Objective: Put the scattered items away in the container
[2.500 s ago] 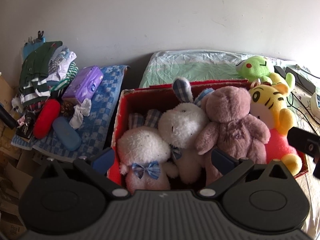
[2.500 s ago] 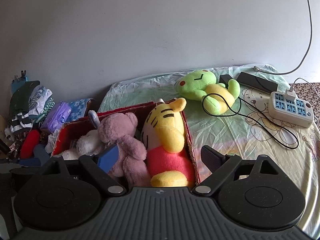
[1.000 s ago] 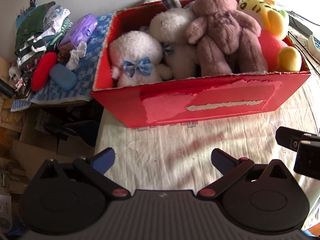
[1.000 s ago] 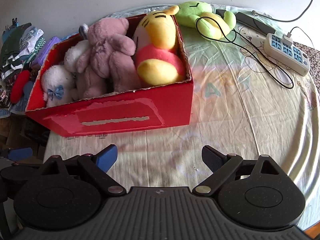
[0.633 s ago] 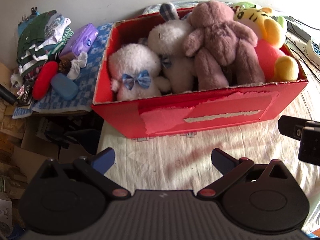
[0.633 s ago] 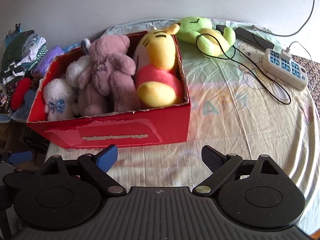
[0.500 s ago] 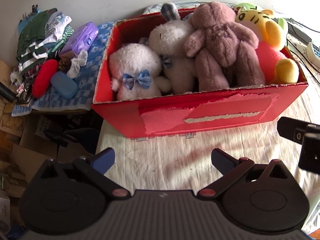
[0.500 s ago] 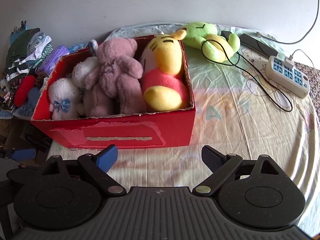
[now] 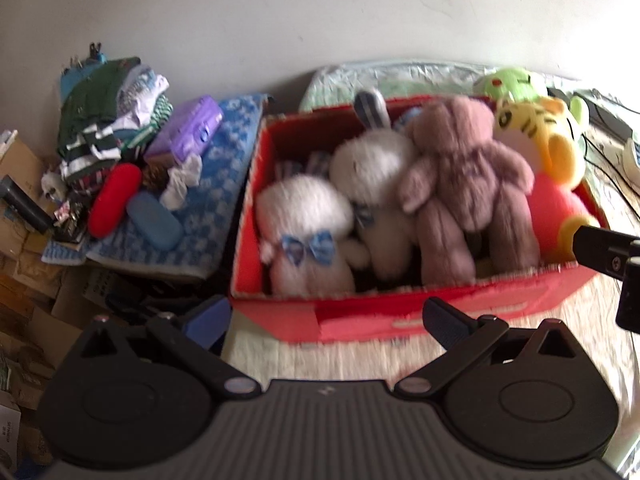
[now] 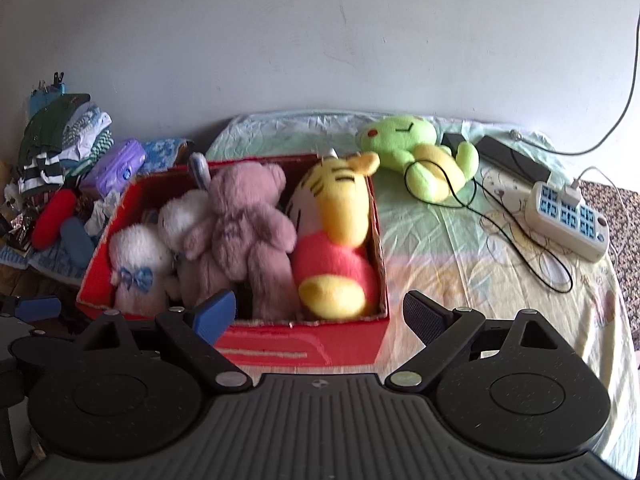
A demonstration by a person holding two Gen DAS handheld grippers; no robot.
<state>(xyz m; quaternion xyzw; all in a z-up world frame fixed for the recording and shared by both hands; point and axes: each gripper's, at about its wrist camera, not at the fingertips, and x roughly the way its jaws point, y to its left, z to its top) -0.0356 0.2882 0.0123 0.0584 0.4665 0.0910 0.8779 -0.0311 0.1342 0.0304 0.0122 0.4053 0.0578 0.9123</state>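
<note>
A red cardboard box (image 9: pixel 460 312) (image 10: pixel 304 350) stands on the bed sheet. Inside it lie two white bunnies (image 9: pixel 308 228) (image 10: pixel 136 268), a mauve bear (image 9: pixel 468 188) (image 10: pixel 244 236) and a yellow tiger plush (image 9: pixel 548 148) (image 10: pixel 336 240). A green frog plush (image 10: pixel 416 152) (image 9: pixel 512 80) lies on the sheet behind the box, with a black cable across it. My left gripper (image 9: pixel 326 316) is open and holds nothing, just before the box's front wall. My right gripper (image 10: pixel 320 312) is open too, over the front right corner. The right gripper's edge shows at the right of the left wrist view.
A power strip (image 10: pixel 568 216) with cables and a black adapter (image 10: pixel 512 160) lie at the right on the sheet. Left of the box, a blue checked cloth (image 9: pixel 224 184) carries folded clothes (image 9: pixel 108 128), a purple pack (image 9: pixel 188 132), a red case (image 9: pixel 114 200) and a blue case (image 9: pixel 154 220). Cardboard boxes (image 9: pixel 24 320) sit lower left.
Both grippers have come closer to the box and tilted up, so the box fills more of each view and the wall shows. Both stay open. The toys have not moved.
</note>
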